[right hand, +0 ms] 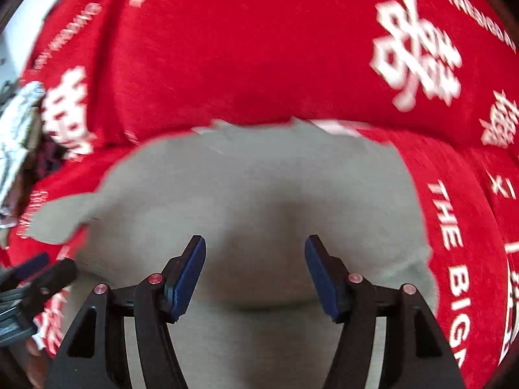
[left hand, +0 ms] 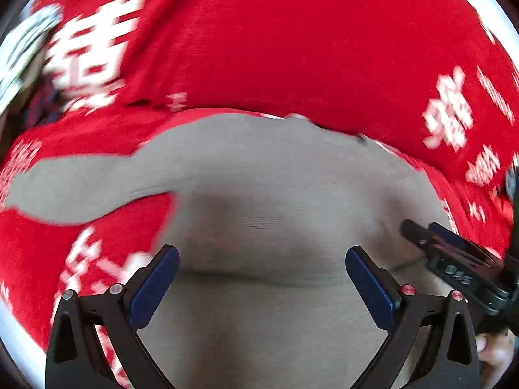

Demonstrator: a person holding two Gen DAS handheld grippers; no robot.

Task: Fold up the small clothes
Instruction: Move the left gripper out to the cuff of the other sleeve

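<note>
Both tongs, left gripper (left hand: pixel 262 287) and right gripper (right hand: pixel 255 272), gape empty above the flat grey garment (left hand: pixel 259 194); pinch its edges evenly before folding.

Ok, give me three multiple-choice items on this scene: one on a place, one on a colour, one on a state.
1. Where does the grey garment lie?
A. on the red printed cloth
B. in a basket
C. on a hanger

2. What colour are the pads of the left gripper?
A. yellow
B. dark blue
C. white

3. How do the jaws of the right gripper stand?
A. shut on the garment
B. shut on nothing
C. open, holding nothing

Key: 1 A, red cloth shows round the garment; 2 B, blue faces on black fingers; 3 C, only flat fabric shows in the gap.
</note>
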